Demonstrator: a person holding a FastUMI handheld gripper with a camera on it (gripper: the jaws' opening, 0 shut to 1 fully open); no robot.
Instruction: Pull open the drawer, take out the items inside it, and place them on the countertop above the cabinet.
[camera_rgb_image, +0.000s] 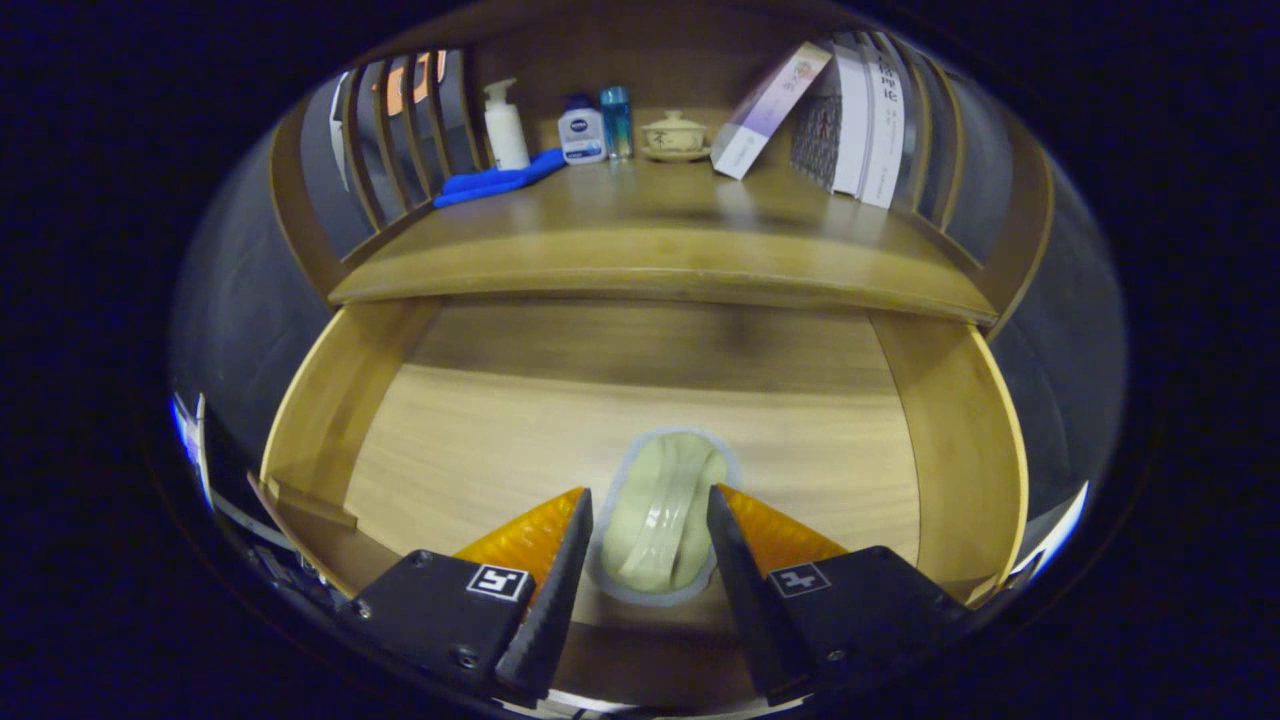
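Drawer (940, 430) is seen pulled fully open below the counter (660, 240), its wooden floor bare except for one item: a pale green sealed pouch (662, 520) with a glossy raised band down its middle, lying near the front wall. The gripper (650, 515) is held spread, its fingers flanking the pouch on either side; whether the pads touch it cannot be told. The pouch is judged light, soft and somewhat slippery, likely to buckle if squeezed hard. Hold is best taken across its narrow middle, on the padded body rather than the thin sealed edge. Bottles, a blue cloth (497, 180), a lidded cup (673, 132) and books (860, 125) are ranged along the back of the counter.
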